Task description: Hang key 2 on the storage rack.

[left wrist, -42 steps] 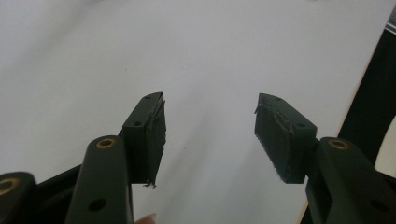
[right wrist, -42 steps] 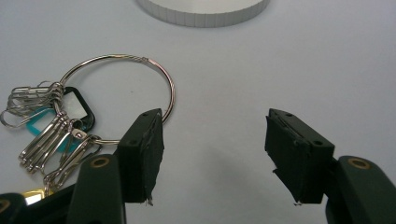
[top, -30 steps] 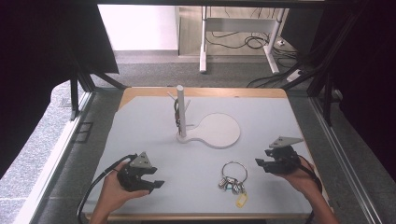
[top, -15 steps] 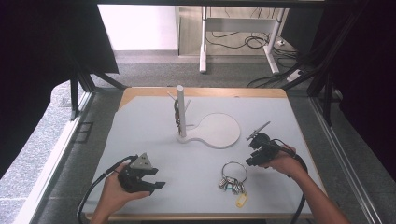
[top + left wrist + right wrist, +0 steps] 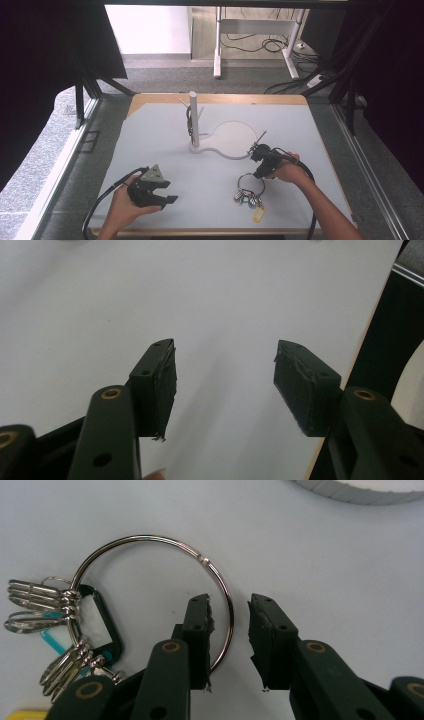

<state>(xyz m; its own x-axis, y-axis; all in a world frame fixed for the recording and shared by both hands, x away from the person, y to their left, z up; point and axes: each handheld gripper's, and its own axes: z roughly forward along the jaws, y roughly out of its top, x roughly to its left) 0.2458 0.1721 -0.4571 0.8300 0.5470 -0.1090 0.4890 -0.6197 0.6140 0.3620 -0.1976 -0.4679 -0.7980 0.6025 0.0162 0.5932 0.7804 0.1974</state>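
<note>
Right claw (image 5: 229,630) moved in from the desk's (image 5: 160,140) edge to the key ring (image 5: 155,595), jaws just closing, ring wire between them, pads not yet pressing; keys (image 5: 45,630) bunched left of it; left claw (image 5: 225,385) unmoved, open, nothing between.
</note>
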